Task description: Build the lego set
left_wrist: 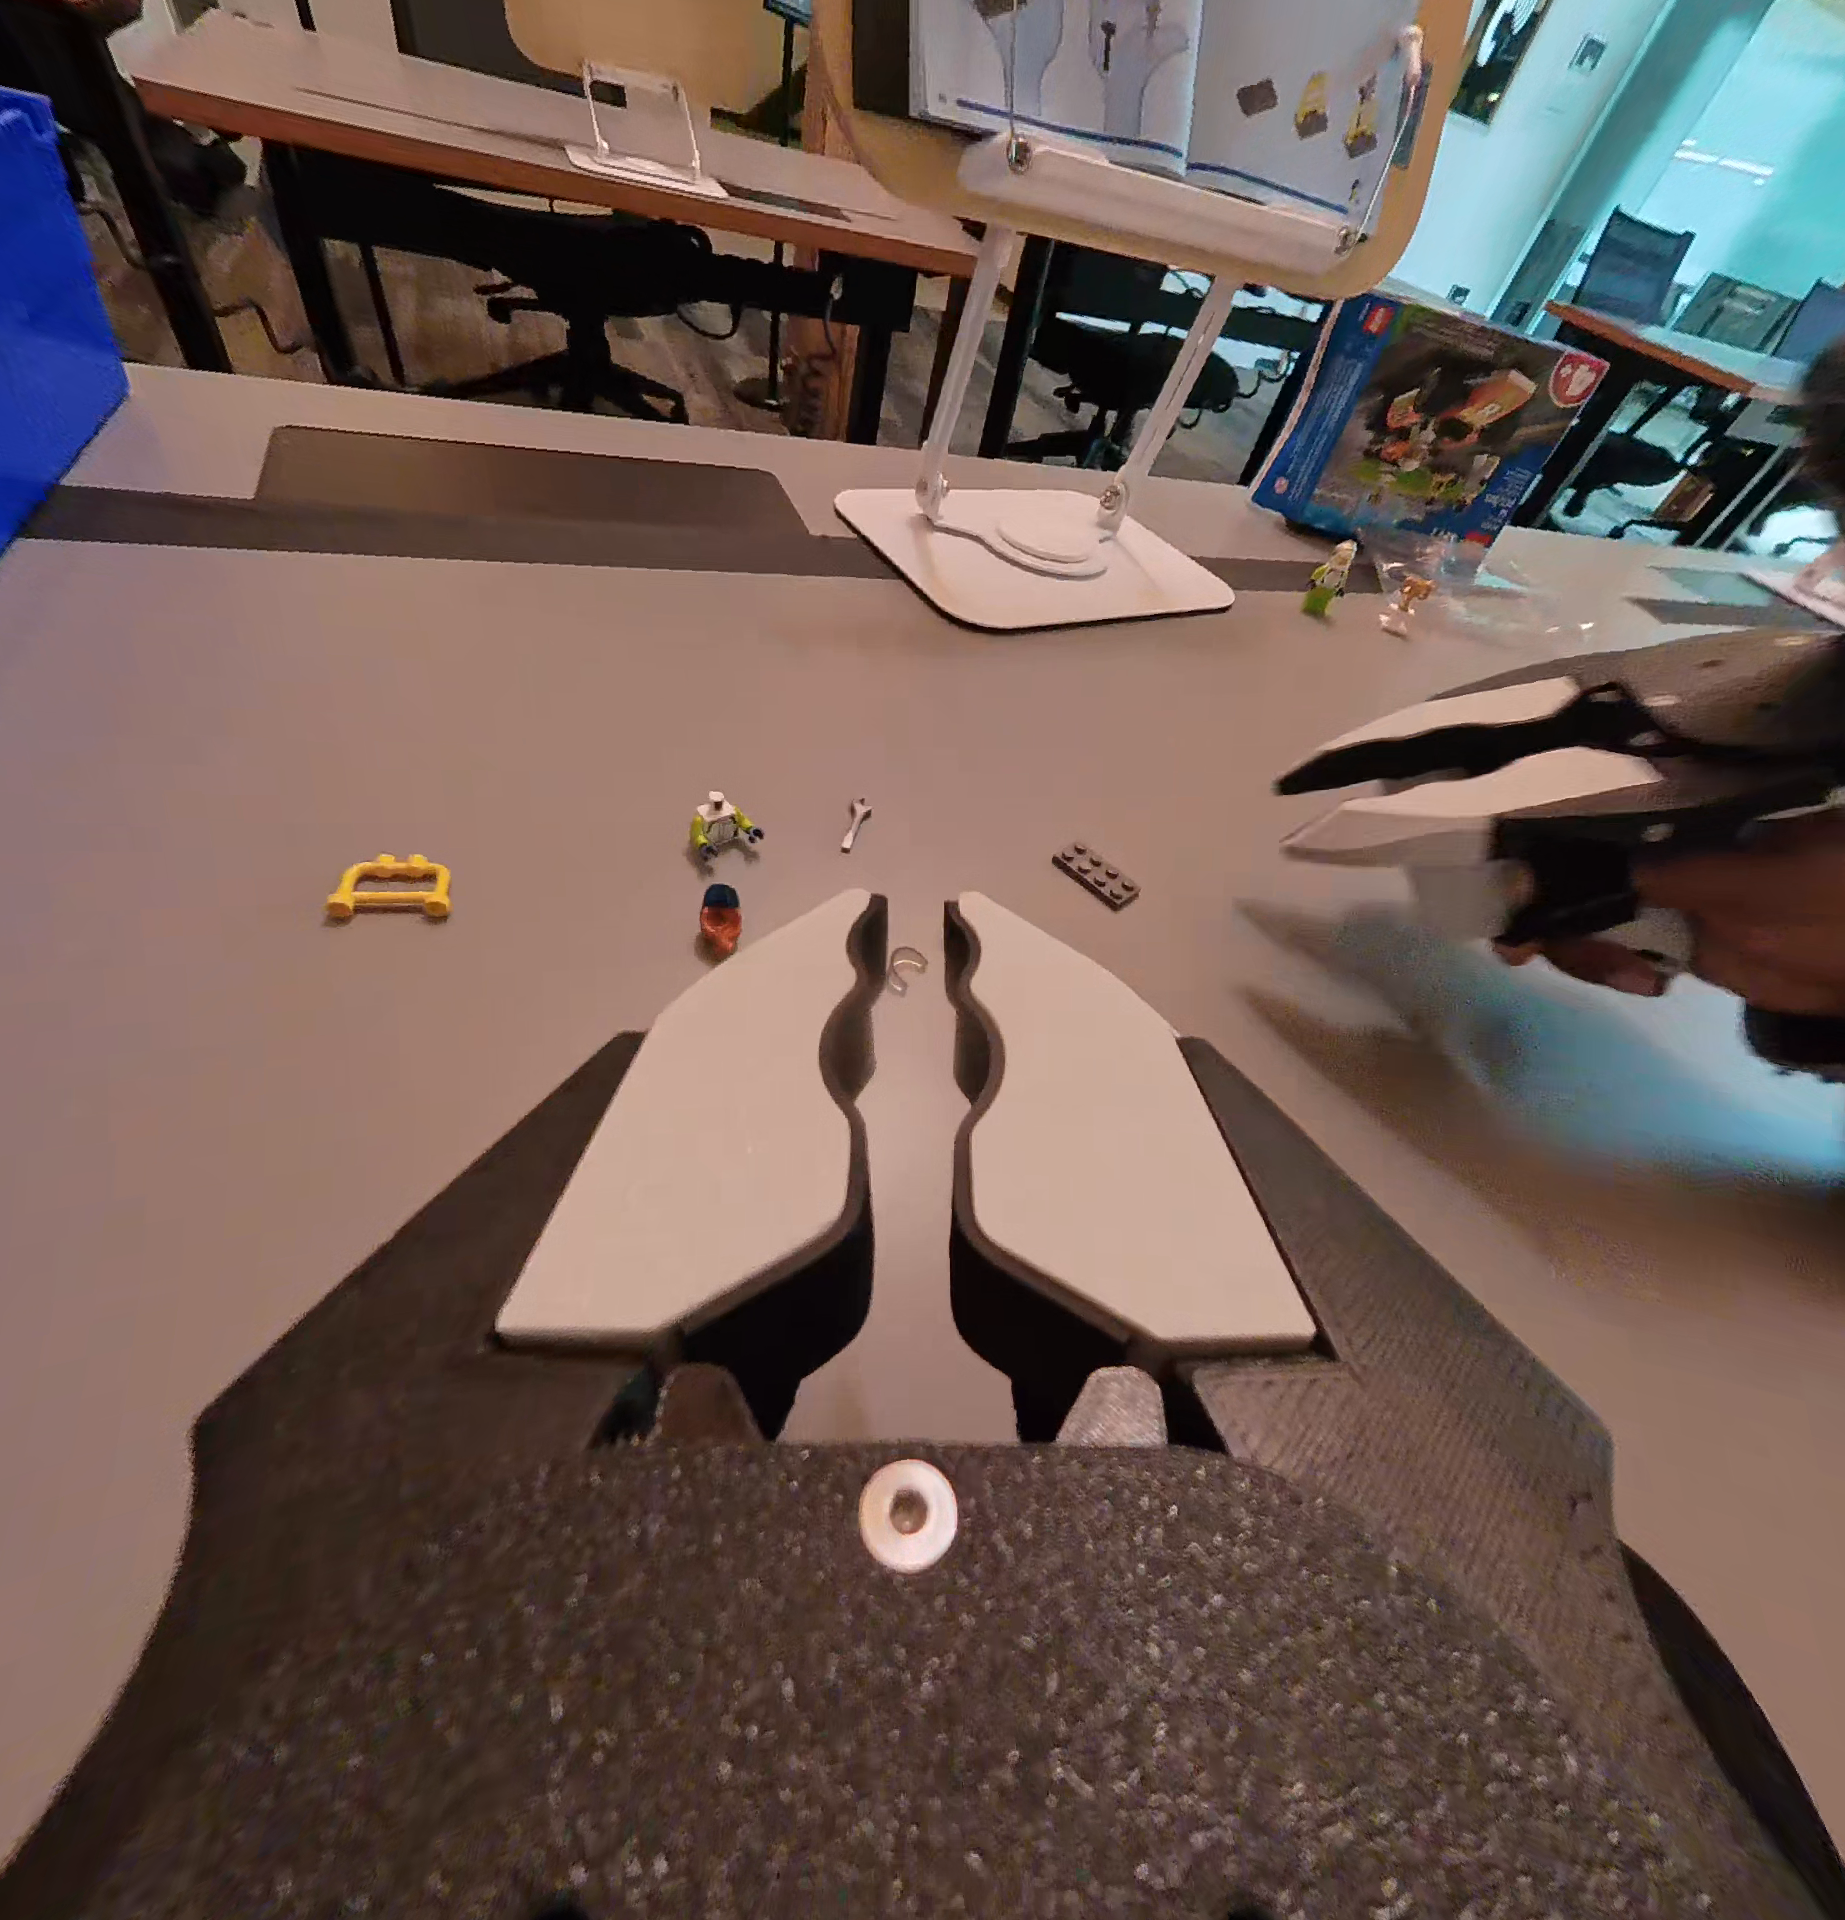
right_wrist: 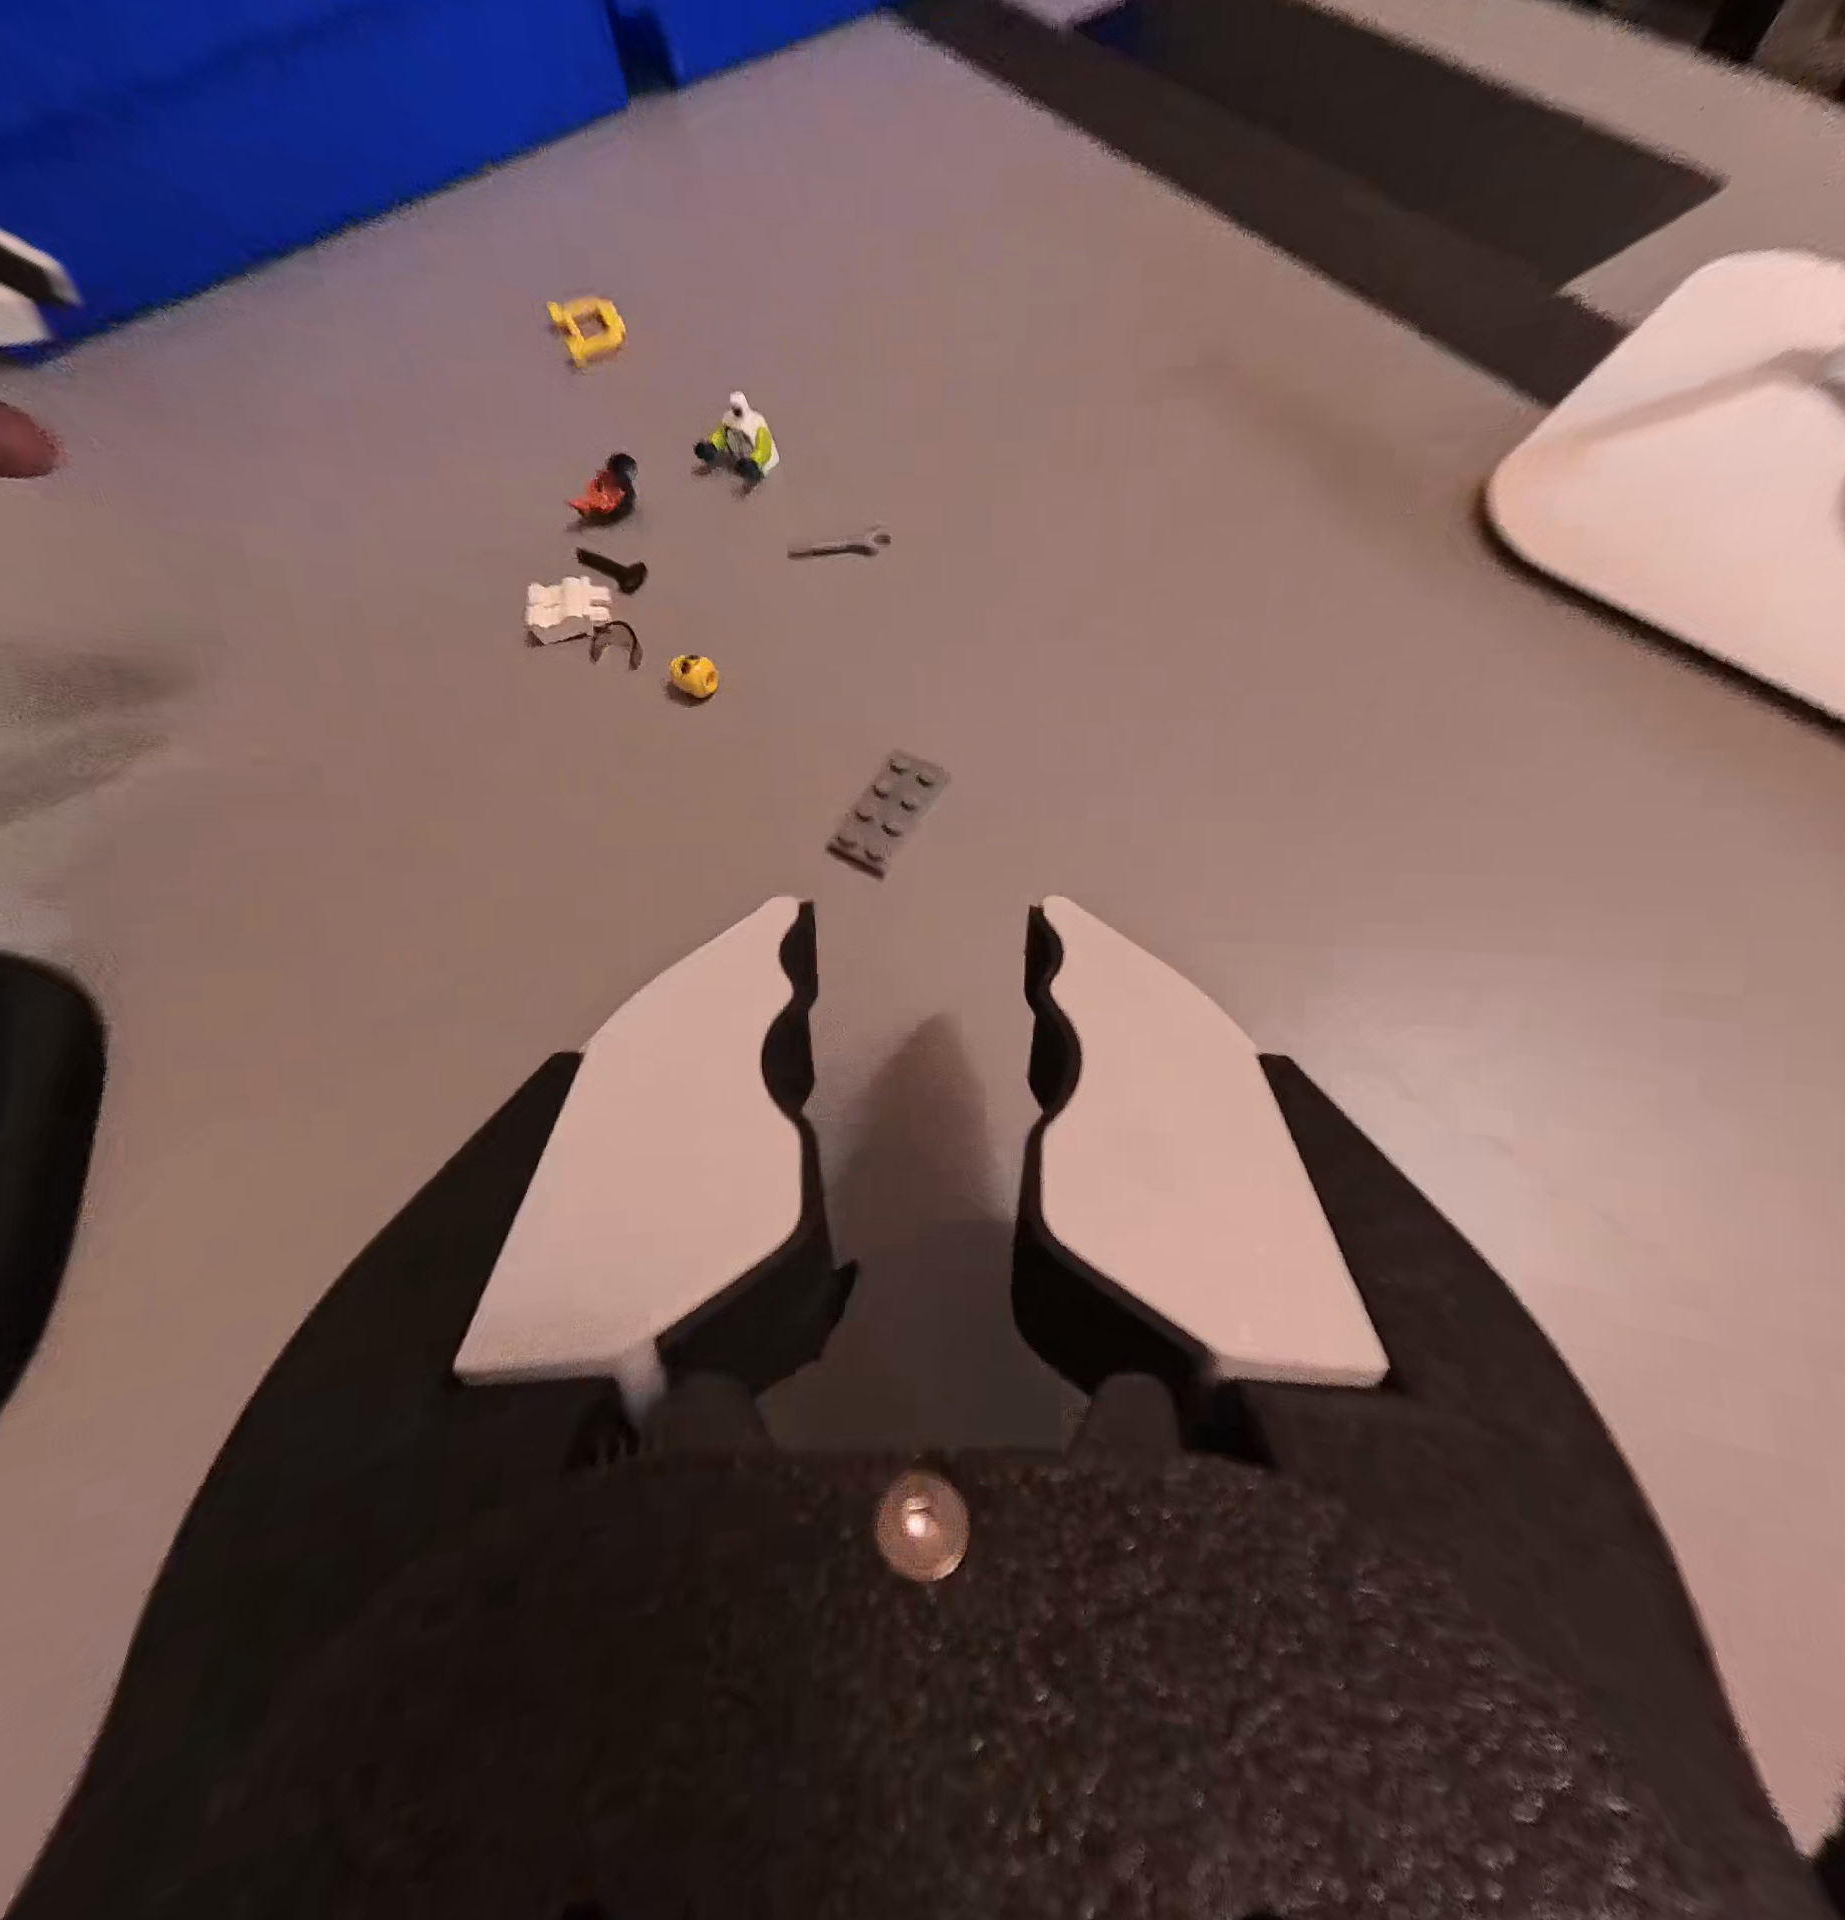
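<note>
Dim warm indoor light, soft shadows, fisheye-bent edges, motion blur at sides

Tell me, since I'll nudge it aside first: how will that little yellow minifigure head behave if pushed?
The yellow head looks rounded and rests loose on the smooth grey table, so it will probably roll rather than slide. It seems tiny and likely very light, so a gentle touch could send it toward the white legs piece nearby.

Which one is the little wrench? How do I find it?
Start at the white stand base on the grey table. Move toward the scattered pieces: the wrench lies flat between the headless minifigure body and the studded grey plate. It is the only thin, silvery stick with a forked end.
</note>
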`<state>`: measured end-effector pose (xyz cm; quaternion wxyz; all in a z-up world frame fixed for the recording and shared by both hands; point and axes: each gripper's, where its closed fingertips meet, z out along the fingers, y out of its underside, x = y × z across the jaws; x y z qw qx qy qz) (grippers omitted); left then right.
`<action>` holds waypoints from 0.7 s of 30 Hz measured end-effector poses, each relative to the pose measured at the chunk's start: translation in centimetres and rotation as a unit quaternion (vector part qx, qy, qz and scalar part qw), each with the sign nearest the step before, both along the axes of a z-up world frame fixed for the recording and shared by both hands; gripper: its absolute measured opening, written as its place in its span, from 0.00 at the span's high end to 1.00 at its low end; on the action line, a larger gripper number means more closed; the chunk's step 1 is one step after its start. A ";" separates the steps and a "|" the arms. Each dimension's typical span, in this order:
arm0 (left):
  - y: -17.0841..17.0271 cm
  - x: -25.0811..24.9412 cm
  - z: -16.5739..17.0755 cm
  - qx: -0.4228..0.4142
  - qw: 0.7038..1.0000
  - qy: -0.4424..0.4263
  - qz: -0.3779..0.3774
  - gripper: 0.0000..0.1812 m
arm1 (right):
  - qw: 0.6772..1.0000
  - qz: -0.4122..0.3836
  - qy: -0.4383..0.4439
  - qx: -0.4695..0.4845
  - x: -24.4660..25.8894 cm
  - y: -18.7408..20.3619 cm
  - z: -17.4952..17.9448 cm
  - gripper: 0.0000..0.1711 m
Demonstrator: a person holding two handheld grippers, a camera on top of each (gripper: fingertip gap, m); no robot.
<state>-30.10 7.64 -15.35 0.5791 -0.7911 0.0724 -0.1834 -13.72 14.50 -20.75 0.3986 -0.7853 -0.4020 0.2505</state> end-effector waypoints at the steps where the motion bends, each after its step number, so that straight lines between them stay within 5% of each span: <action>1: 0.0 -0.1 0.0 0.000 1.000 -0.007 -0.003 0.94 | 1.000 -0.001 -0.021 -0.010 -1.1 0.3 -0.8 0.76; 9: -0.5 -0.7 0.0 0.013 0.999 -0.039 -0.020 0.95 | 0.991 -0.019 -0.125 -0.052 -4.8 2.3 -3.8 0.82; 21: -0.4 0.9 -0.1 0.009 0.998 -0.026 -0.052 0.96 | 0.973 0.102 -0.194 -0.071 -5.0 1.6 -4.1 0.91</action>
